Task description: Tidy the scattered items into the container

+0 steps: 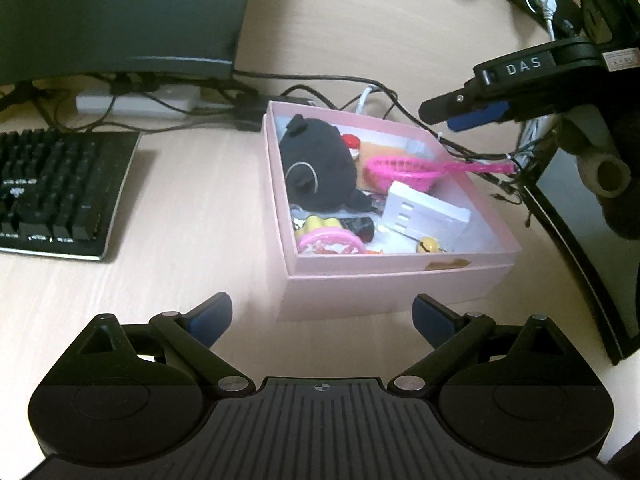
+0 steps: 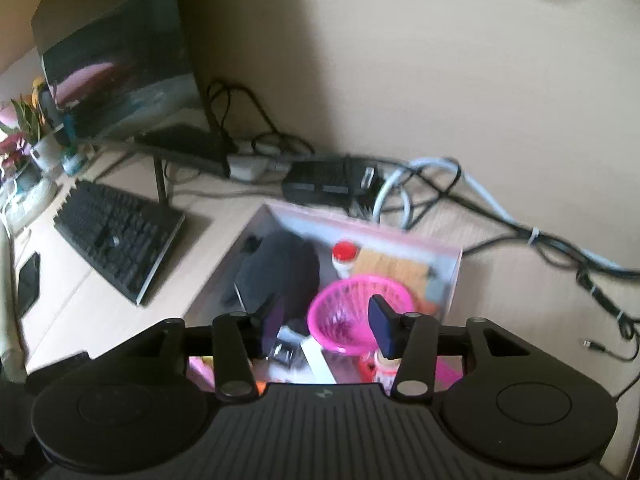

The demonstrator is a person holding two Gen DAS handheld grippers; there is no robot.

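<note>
As we look from the left wrist, our left tongs (image 1: 322,316) gape empty before the pink box (image 1: 400,276), already full. From the right wrist, our right tongs (image 2: 326,326) hover half-open, holding nothing, above its pink basket (image 2: 344,320); the desk (image 2: 112,320) shows no strays.

Bare counter (image 1: 192,208) lies open between the keyboard (image 1: 60,192) and the pink box (image 1: 396,280). Tangled cables (image 2: 440,184) crowd the far side. The box is packed with a black plush (image 1: 316,168), pink basket (image 1: 400,172) and white block (image 1: 424,212).
</note>
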